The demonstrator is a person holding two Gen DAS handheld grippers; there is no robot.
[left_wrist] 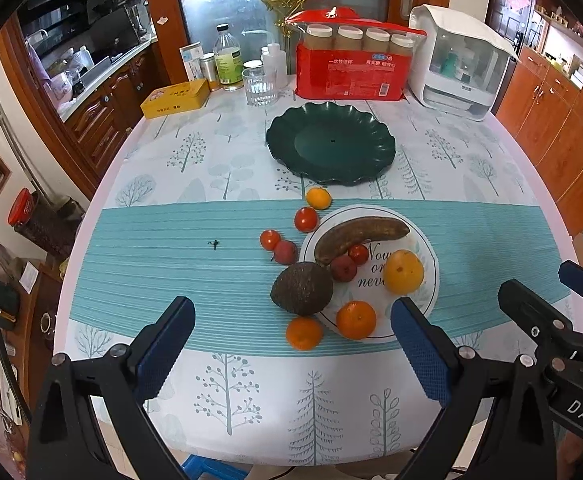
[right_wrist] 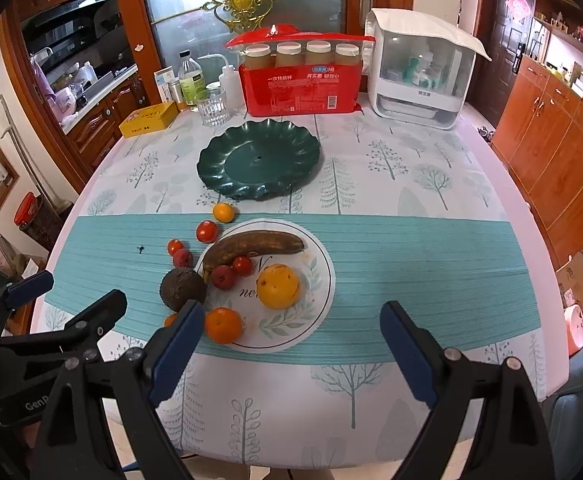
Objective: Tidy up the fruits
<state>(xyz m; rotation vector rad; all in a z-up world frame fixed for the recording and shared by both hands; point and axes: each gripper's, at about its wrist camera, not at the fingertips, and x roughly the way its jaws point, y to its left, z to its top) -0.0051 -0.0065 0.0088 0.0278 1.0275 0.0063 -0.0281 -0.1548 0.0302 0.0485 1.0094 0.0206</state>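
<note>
Fruits lie on and around a white printed plate (left_wrist: pixel 427 280) (right_wrist: pixel 319 304): a brown banana (left_wrist: pixel 361 234) (right_wrist: pixel 251 246), a yellow orange (left_wrist: pixel 403 272) (right_wrist: pixel 278 286), a dark avocado (left_wrist: pixel 301 289) (right_wrist: pixel 182 289), tangerines (left_wrist: pixel 356 319) (right_wrist: pixel 223 325), small red fruits (left_wrist: pixel 306 219) (right_wrist: pixel 206 231). An empty dark green plate (left_wrist: pixel 331 145) (right_wrist: pixel 257 159) sits behind them. My left gripper (left_wrist: pixel 291 344) is open and empty, near the avocado and tangerines. My right gripper (right_wrist: pixel 291 344) is open and empty, just in front of the white plate.
At the table's back stand a red pack of paper cups (left_wrist: pixel 349 66) (right_wrist: pixel 299 84), a white lidded box (left_wrist: pixel 461 64) (right_wrist: pixel 419 72), a glass (left_wrist: pixel 260 86) (right_wrist: pixel 210 109), bottles (left_wrist: pixel 227 60) and a yellow tin (left_wrist: pixel 174 99) (right_wrist: pixel 148 120). Wooden cabinets (right_wrist: pixel 551 152) line the right.
</note>
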